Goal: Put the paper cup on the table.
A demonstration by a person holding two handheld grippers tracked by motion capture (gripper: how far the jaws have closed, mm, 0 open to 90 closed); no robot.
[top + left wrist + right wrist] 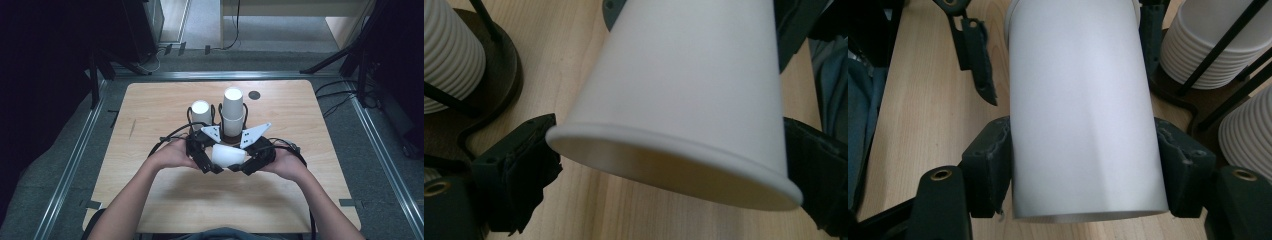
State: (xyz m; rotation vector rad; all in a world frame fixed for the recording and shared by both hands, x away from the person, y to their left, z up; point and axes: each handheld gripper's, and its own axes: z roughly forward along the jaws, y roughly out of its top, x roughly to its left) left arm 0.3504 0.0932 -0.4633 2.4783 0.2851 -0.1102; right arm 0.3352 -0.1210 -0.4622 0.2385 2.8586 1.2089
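Paper cup (228, 155), white, was held on its side between both grippers just above the near-middle of the table (150, 105), in front of the person's hands. The left gripper (206, 161) was seen clamped near the rim: in the left gripper view the cup (694, 90) lay between the two black jaws, mouth towards the camera. The right gripper (251, 163) was clamped on the body towards the base; in the right gripper view the cup (1083, 110) was pressed between both jaw pads.

Step judged in hand: a cup, or a nested pair, being pulled apart or passed between grippers. Whether one cup or two were held could not be told; no seam was made out. The next move was judged to call for a straight pull along the cup's axis, with a light grip so that the wall is not crushed.

Farther back, a short stack of cups (201, 114) and a taller stack (233, 111) were noted upright in a black wire holder (231, 134). The holder's base was partly hidden by the grippers' grey plates. A dark round spot (254, 95) lay beyond; its nature was unclear.
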